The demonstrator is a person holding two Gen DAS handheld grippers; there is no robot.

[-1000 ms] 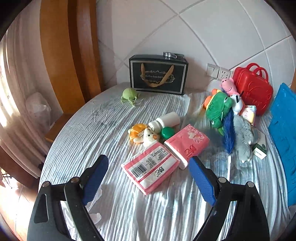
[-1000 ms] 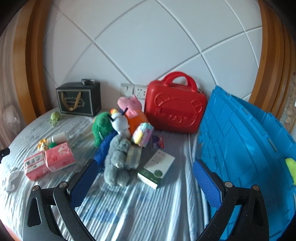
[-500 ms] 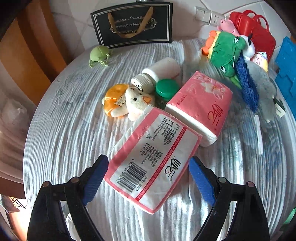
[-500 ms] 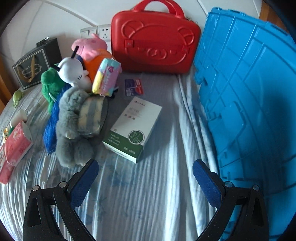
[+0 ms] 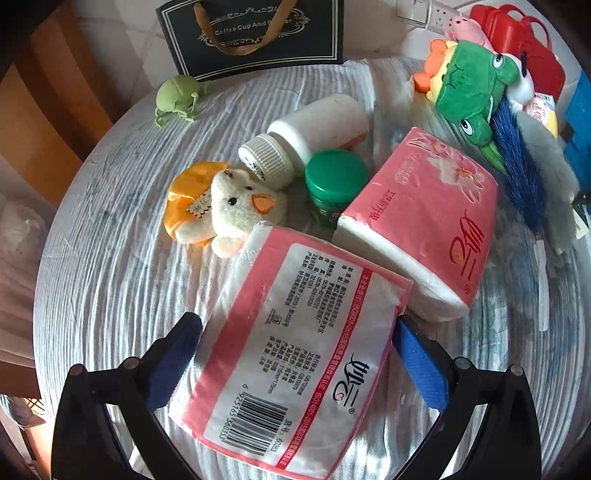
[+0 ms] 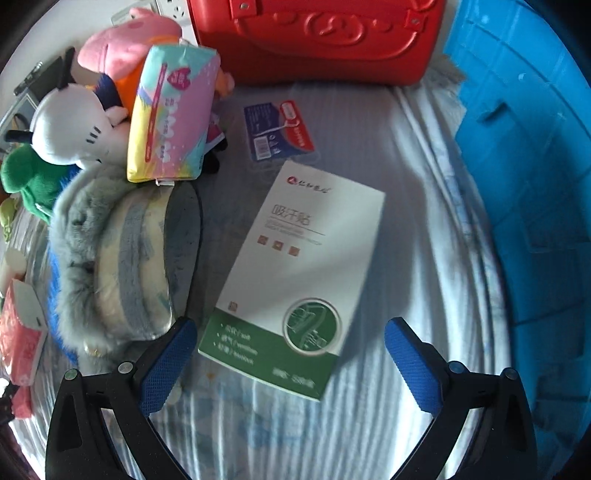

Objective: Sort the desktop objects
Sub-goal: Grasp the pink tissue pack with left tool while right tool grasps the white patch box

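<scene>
A flat pink tissue pack (image 5: 295, 350) with a barcode lies on the striped cloth, its near half between the blue pads of my left gripper (image 5: 297, 325). The jaws are opening and stand wide, straddling the pack without squeezing it. Behind it lie a second pink tissue pack (image 5: 424, 221), a green-lidded jar (image 5: 336, 181), a white bottle (image 5: 317, 125) on its side and a small plush duck (image 5: 229, 210). My right gripper (image 6: 290, 326) is open above the near end of a white and green box (image 6: 295, 266), with its pads clear of the box.
A black gift bag (image 5: 255, 33) and a small green plush (image 5: 173, 96) sit at the back. Plush toys (image 5: 469, 85), a pastel tissue packet (image 6: 173, 114) and a grey furry item (image 6: 122, 266) crowd the middle. A red case (image 6: 314, 37) and a blue crate (image 6: 524, 184) bound the right side.
Both grippers have come down towards the table. The left now straddles the barcode tissue pack with wider jaws. The right has dropped over the white and green box.
</scene>
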